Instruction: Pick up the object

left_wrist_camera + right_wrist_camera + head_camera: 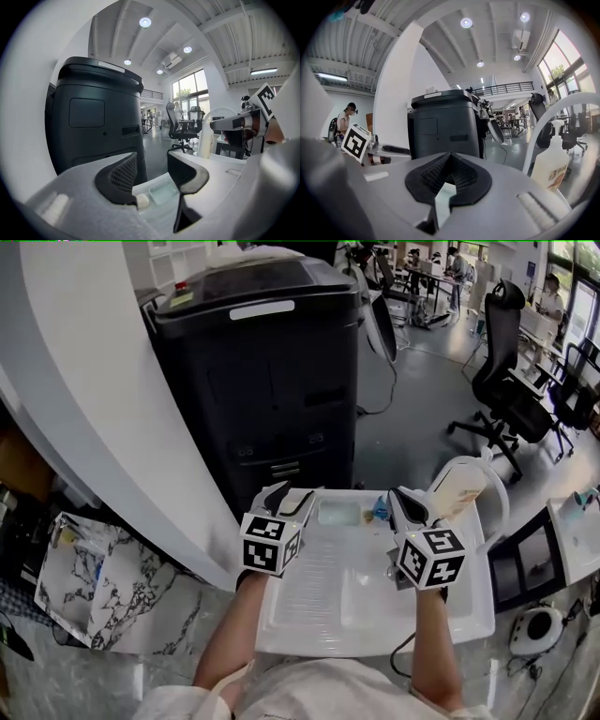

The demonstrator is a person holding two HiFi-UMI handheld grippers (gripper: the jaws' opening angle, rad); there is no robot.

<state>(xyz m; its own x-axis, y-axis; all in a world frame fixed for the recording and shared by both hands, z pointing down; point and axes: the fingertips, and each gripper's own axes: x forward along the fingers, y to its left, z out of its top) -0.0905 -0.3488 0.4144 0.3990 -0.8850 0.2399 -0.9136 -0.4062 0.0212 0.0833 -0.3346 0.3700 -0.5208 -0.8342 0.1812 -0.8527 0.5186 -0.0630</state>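
A small clear shallow dish point(339, 512) lies at the far edge of the white table point(375, 606), and beside it on the right is a small blue item point(380, 512). A white pump bottle point(459, 488) with a tan label stands at the far right corner. My left gripper point(289, 495) hovers just left of the dish with its jaws open and nothing between them; the dish point(161, 192) shows below its fingertips. My right gripper point(405, 501) is held between the blue item and the bottle point(551, 161), shut with nothing in its jaws.
A big black machine point(262, 362) stands right behind the table's far edge. A curved white wall point(103, 427) runs along the left. Black office chairs point(506, 381) are on the grey floor to the right. A second white surface point(577, 531) sits at the far right.
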